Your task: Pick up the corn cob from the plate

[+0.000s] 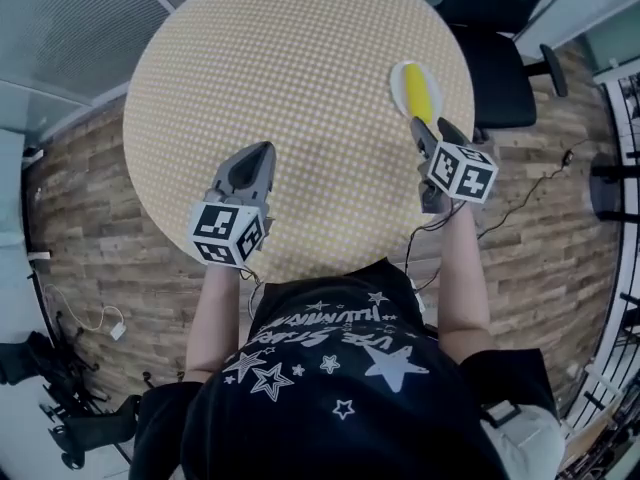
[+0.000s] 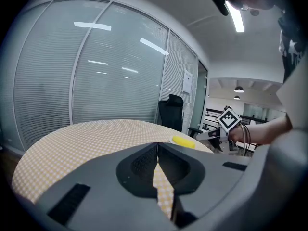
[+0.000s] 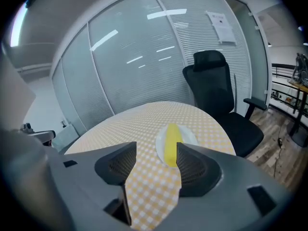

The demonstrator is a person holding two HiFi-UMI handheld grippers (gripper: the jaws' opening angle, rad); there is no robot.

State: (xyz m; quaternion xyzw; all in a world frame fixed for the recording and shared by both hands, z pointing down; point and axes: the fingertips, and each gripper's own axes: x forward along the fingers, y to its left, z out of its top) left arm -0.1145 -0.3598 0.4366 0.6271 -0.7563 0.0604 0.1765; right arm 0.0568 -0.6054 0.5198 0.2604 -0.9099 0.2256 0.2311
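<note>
Round table (image 1: 300, 98) under a yellow checked cloth, taking up the far middle of the head view, with wooden floor (image 1: 90, 218) around it. Black office chair (image 1: 495, 73) just beyond the table's far right edge, in front of a glass wall with blinds (image 3: 134, 66).

Left gripper (image 1: 266, 150) over the near left part of the table, well apart from the plate, jaws pressed together at the tips with nothing between them and only cloth seen below. Right gripper (image 1: 432, 126) at the table's right edge, pointing toward the far side, jaws standing wide apart and gripping nothing, tips just short of the near end of the plate; contact with it not clear.

White plate (image 1: 398, 83) flat on the cloth at the far right of the table, near the chair. Yellow corn cob (image 1: 420, 93) lying lengthwise on the plate, seen from the right gripper view (image 3: 171, 143) through the gap between the open jaws, closer to the right-hand one, not clamped.
</note>
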